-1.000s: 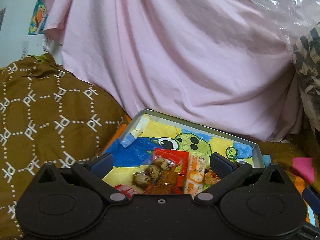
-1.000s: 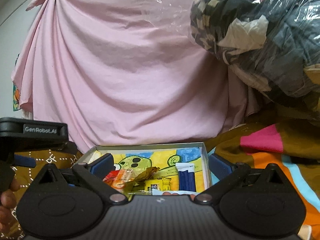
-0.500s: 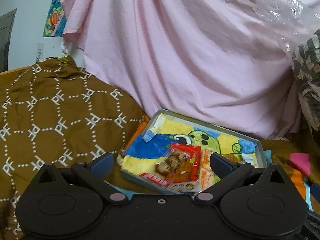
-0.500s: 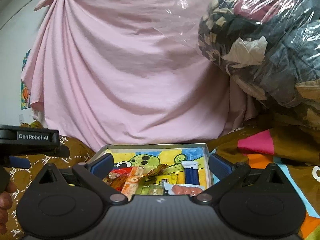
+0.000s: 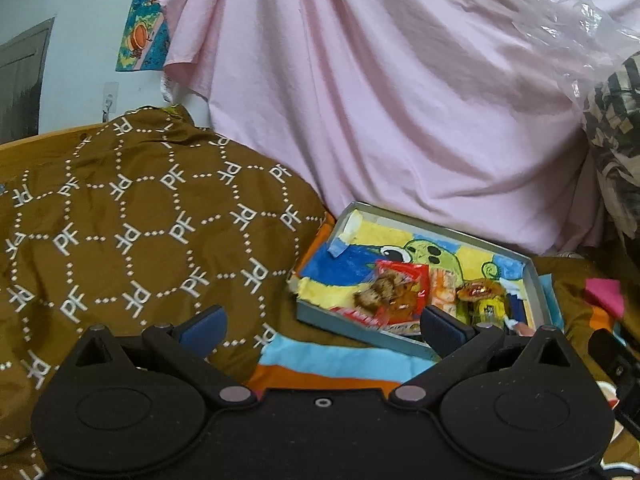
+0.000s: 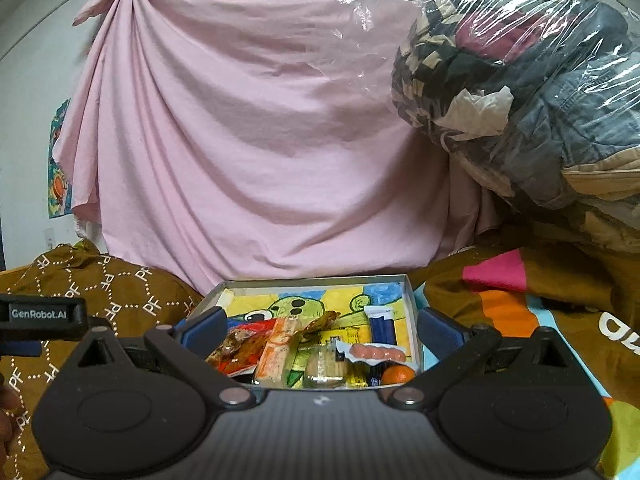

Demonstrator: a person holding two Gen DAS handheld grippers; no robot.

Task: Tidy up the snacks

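Observation:
A shallow grey tray (image 5: 344, 326) (image 6: 412, 296) lined with a cartoon frog drawing lies on the bed and holds several snacks: a red cookie packet (image 5: 394, 290) (image 6: 244, 346), an orange-and-white bar (image 6: 278, 354), a blue packet (image 6: 382, 326), pink sausages (image 6: 376, 353) and a small orange (image 6: 397, 375). My left gripper (image 5: 322, 330) is open and empty, to the left of and nearer than the tray. My right gripper (image 6: 320, 330) is open and empty, just in front of the tray.
A brown patterned pillow (image 5: 132, 220) lies left of the tray. A pink sheet (image 6: 260, 140) hangs behind it. A plastic-wrapped bundle of clothes (image 6: 532, 100) sits at the right. A striped blanket (image 5: 340, 364) covers the bed. The left gripper's body (image 6: 42, 316) shows at the right wrist view's left edge.
Both grippers have pulled back from the tray. The left one has also moved left, so the tray now sits to its right. Both stay open and empty.

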